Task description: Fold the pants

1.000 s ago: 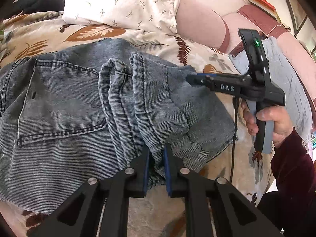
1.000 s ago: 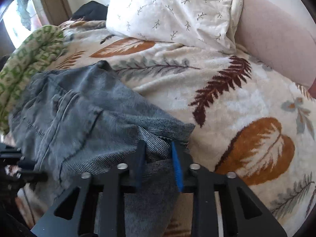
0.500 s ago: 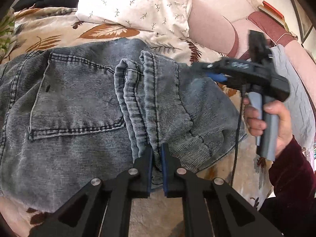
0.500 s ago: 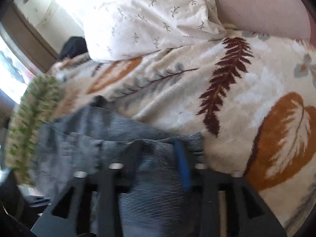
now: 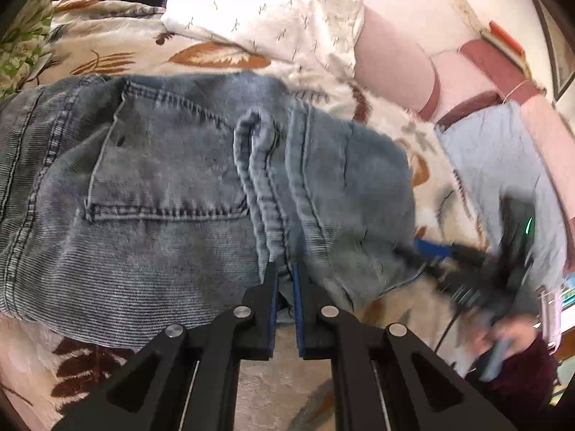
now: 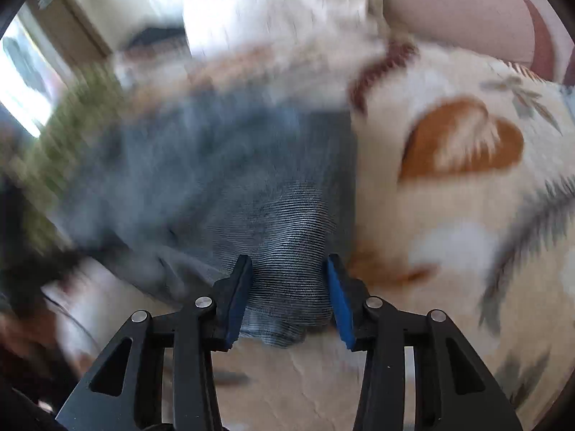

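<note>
Grey-blue jeans [image 5: 172,194] lie folded on a leaf-print blanket, back pocket up. My left gripper [image 5: 284,273] is shut on the bunched seam ridge at the jeans' near edge. My right gripper [image 6: 289,265] is open, its blue-padded fingers standing either side of a fold of the jeans [image 6: 287,237] at their right corner. In the left wrist view the right gripper [image 5: 424,248] shows blurred, low at the right edge of the jeans.
A white sprigged pillow [image 5: 273,10] and pink cushions [image 5: 395,61] lie behind. A pale blue cloth [image 5: 503,165] lies at the right, a green patterned cloth [image 5: 21,32] at the far left. The leaf-print blanket [image 6: 460,186] spreads to the right.
My right gripper has opened and swung down from the far right edge of the jeans to their near right corner. My left gripper has stayed shut on the seam.
</note>
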`<action>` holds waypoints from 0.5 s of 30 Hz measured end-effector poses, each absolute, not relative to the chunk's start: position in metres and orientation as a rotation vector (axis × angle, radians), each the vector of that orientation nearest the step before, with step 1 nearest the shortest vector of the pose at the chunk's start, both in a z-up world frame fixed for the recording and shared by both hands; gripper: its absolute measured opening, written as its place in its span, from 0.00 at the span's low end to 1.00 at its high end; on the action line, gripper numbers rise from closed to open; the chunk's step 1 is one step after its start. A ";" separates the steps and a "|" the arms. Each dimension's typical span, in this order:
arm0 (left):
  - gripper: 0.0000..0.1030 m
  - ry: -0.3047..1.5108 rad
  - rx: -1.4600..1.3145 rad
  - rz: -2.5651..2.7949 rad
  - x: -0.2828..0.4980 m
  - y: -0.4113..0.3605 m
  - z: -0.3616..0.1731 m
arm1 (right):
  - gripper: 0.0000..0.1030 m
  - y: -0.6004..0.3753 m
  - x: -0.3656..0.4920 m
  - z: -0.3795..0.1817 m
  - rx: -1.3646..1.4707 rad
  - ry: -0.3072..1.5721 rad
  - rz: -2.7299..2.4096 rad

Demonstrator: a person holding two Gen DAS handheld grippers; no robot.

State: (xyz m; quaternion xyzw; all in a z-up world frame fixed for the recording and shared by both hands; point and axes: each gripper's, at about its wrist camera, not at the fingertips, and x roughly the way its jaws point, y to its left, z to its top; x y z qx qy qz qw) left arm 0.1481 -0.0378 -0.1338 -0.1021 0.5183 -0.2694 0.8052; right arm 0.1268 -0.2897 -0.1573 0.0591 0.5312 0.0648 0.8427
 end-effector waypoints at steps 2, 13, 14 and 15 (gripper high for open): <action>0.09 1.092 -0.246 -0.585 0.150 -0.036 -0.128 | 0.40 -0.277 0.114 -0.154 0.018 1.071 0.125; 0.10 1.055 0.009 -0.490 0.153 -0.073 -0.137 | 0.40 -0.250 0.119 -0.130 0.005 0.941 0.188; 0.10 1.057 0.005 -0.492 0.153 -0.070 -0.139 | 0.40 -0.237 0.123 -0.145 -0.058 0.988 0.193; 0.10 1.061 0.000 -0.492 0.153 -0.068 -0.140 | 0.40 -0.229 0.125 -0.158 -0.095 1.035 0.197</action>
